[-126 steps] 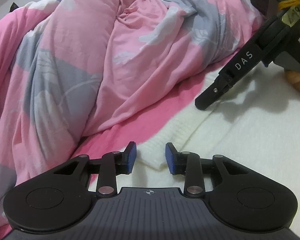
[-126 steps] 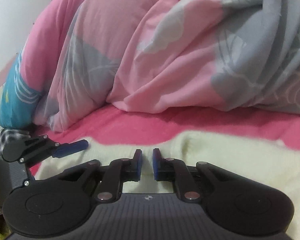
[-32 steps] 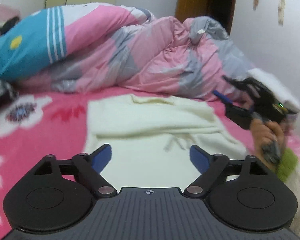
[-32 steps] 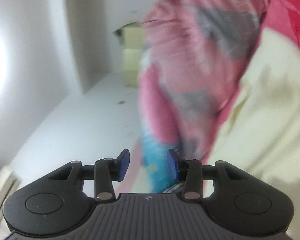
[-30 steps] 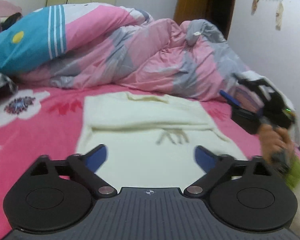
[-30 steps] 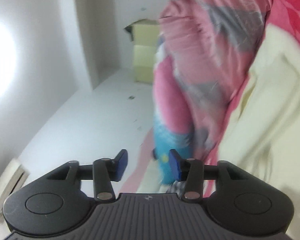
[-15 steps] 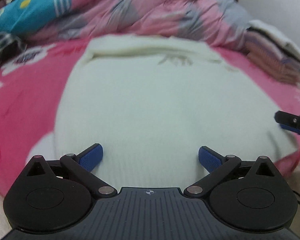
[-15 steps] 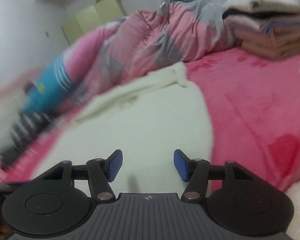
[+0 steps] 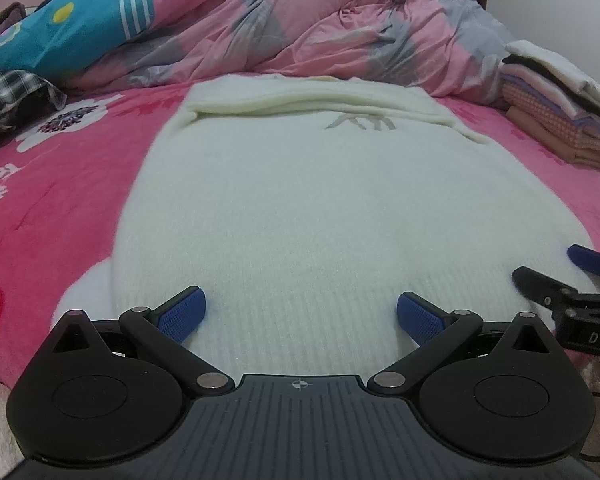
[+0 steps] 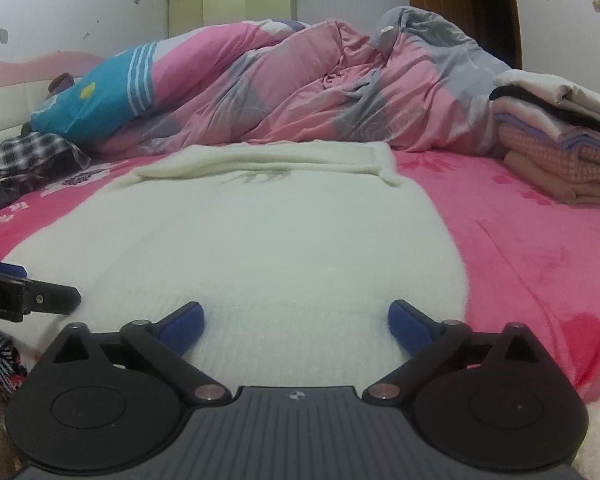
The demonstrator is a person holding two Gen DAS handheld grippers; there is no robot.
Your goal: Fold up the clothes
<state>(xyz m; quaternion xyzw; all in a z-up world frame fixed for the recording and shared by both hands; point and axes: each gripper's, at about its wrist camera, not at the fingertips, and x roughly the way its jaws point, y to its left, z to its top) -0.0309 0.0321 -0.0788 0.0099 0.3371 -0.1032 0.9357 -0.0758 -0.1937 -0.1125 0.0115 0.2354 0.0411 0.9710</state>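
- The left gripper (image 9: 298, 316) has its jaws spread wide and grasping nothing; its blue pads (image 9: 182, 314) sit low over the ribbed hem of the cream sweater (image 9: 320, 208), one pad to each side of a stretch of hem, neither pressing on it. I judge it is set there to take the near-left part of the hem for the next fold.
- The right gripper (image 10: 296, 322) is likewise released. Its jaws have just been opening, and nothing is between them but the cloth lying below; its pads (image 10: 408, 326) hang over the hem close to the sweater's right-hand edge, where the cream knit gives way to the pink bed cover (image 10: 520, 248).
- Both grippers come in from the bed's near edge, side by side, each showing at the margin of the other's view. That pairing suits lifting the hem evenly at two points.
- The sweater lies flat along the middle of the bed, hem at the near edge, its upper part already turned over into a band at the far end, just before the rumpled quilt (image 9: 320, 36).
- A stack of folded clothes (image 9: 556, 116) rests towards the bed's far right corner, well apart from the sweater; a checked garment (image 10: 32, 156) lies at the far left.
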